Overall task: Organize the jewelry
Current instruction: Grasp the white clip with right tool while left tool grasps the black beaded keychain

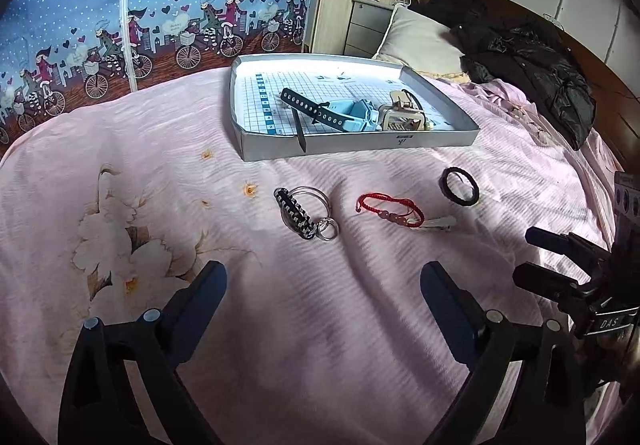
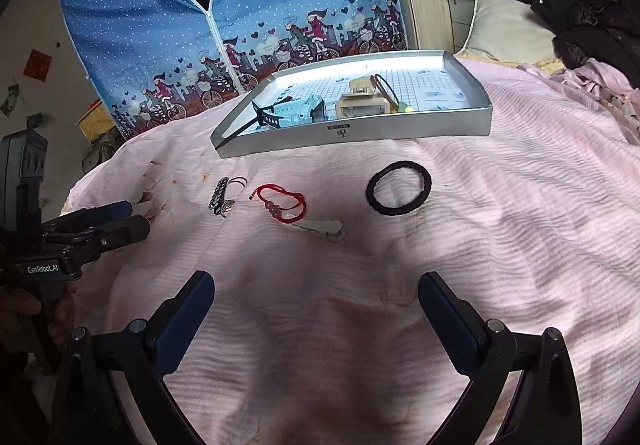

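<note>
A silver tray (image 1: 360, 143) (image 2: 400, 127) on the pink bedspread holds a blue watch (image 1: 356, 113) (image 2: 294, 113) with a black strap and a beige hair claw (image 1: 404, 115) (image 2: 362, 105). In front of the tray lie a black-and-white chain bracelet with silver rings (image 1: 304, 213) (image 2: 224, 197), a red cord bracelet (image 1: 390, 209) (image 2: 282, 205), a pale hair clip (image 1: 438, 223) (image 2: 320, 227) and a black hair tie (image 1: 460, 185) (image 2: 399, 187). My left gripper (image 1: 323, 277) (image 2: 136, 219) hovers open, short of the chain bracelet. My right gripper (image 2: 316, 285) (image 1: 528, 256) is open too, short of the hair clip. Both are empty.
A blue dotted fabric wardrobe (image 1: 120, 5) (image 2: 200, 25) stands beyond the bed's far edge. A pillow (image 1: 416, 37) and dark clothes (image 1: 528, 61) lie at the back right. A grey drawer unit (image 1: 368, 25) and wooden cupboard stand behind. A hand (image 2: 24, 309) holds the left gripper.
</note>
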